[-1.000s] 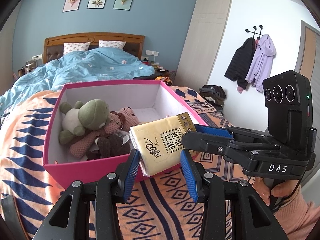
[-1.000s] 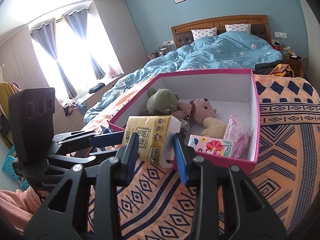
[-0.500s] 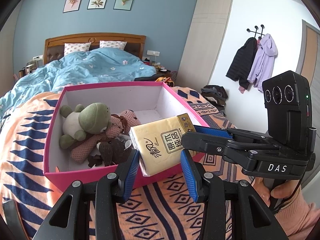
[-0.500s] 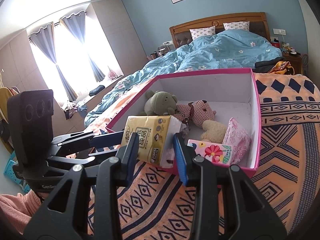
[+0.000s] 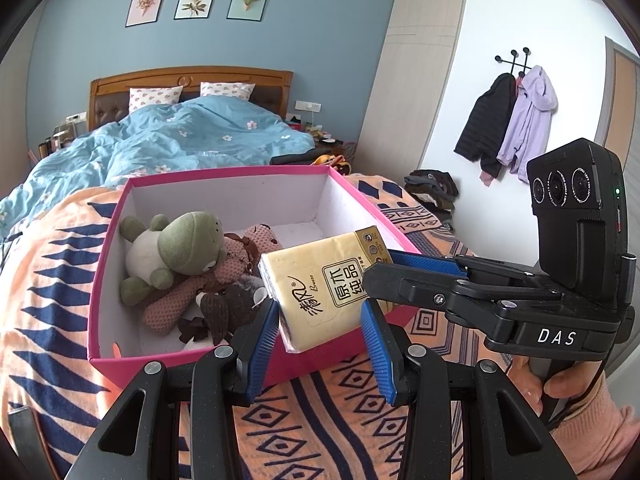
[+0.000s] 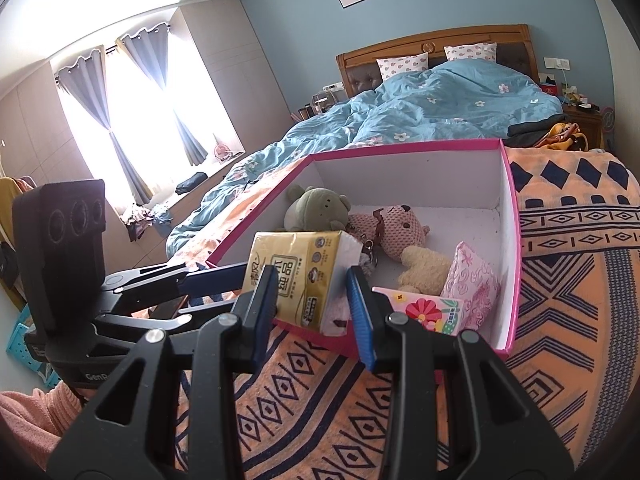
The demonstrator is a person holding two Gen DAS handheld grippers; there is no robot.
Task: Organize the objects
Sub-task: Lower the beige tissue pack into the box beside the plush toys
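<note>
Bed (image 5: 192, 140): carries a blue quilt behind the pink box and an orange patterned blanket (image 6: 560, 280) under it.
Pink box (image 5: 108, 264): open-topped, white inside, resting on the blanket.
Green plush frog (image 5: 176, 244): inside the box, against its left wall.
Pink knitted bear (image 6: 400, 228): inside the box, beside the frog.
Tissue pack (image 5: 324, 284): yellow, tilted, held above the box's near rim, not inside it.
Flowered packet (image 6: 424, 310): in the box's near right corner, beside a pink pouch (image 6: 472, 284).
Left gripper (image 5: 320, 340): blue pads closed on the pack's near end.
Right gripper (image 6: 312, 300): pads closed on the same pack, over the box's near rim.
</note>
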